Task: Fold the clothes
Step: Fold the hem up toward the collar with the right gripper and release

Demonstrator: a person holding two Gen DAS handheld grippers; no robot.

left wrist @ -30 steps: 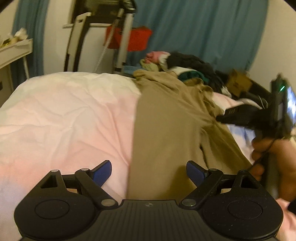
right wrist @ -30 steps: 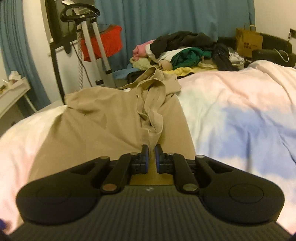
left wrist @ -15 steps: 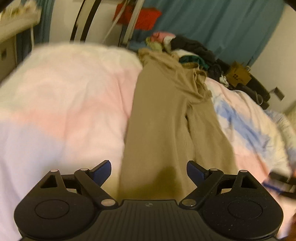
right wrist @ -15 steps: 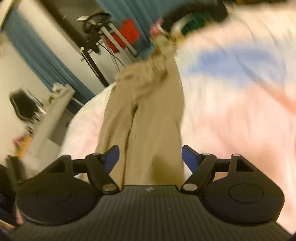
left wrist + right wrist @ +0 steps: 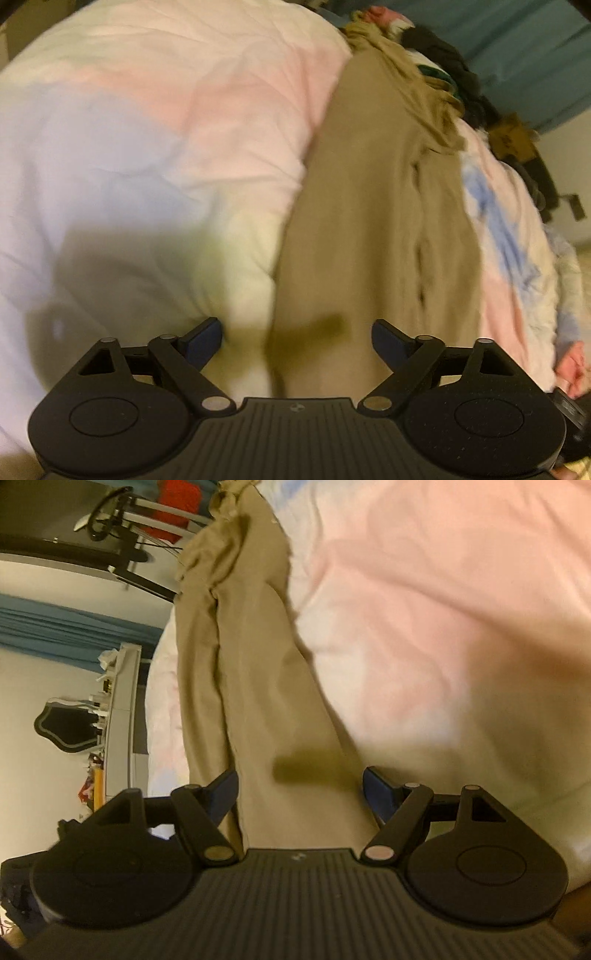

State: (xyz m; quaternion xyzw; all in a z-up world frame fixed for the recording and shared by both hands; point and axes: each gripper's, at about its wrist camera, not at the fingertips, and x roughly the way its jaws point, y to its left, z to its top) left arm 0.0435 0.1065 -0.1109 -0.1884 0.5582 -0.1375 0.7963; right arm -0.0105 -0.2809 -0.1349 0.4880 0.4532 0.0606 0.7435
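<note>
Both grippers have come down low over the near end of the tan pants point(image 5: 373, 229) since a second ago, and the right one, which was pressed together then, is now spread wide.

On the left side of the bed lies the blanket point(image 5: 155, 140), white and pink with a soft blue patch. A dark shadow falls on it near the left gripper point(image 5: 295, 338). That gripper's two blue-tipped fingers point(image 5: 205, 339) are spread far apart and hold nothing. The left finger sits over the blanket, the right finger over the pants, and the left edge of the pants runs between them.

The pants lie long and flat down the middle of the bed, from the near edge to the far edge. Their far end is bunched and wrinkled. Just past it is a pile of clothes point(image 5: 436, 48), dark, green and pink, in front of a blue curtain point(image 5: 524, 55). To the right of the pants the blanket shows pink and blue streaks.

In the right wrist view the picture is tipped sideways. The right gripper point(image 5: 300, 788) is spread open too and holds nothing. One pant leg lies between its fingers point(image 5: 376, 792). On the left side are a white shelf point(image 5: 122, 709) and a black stand point(image 5: 122, 546). The blanket fills the right side.
</note>
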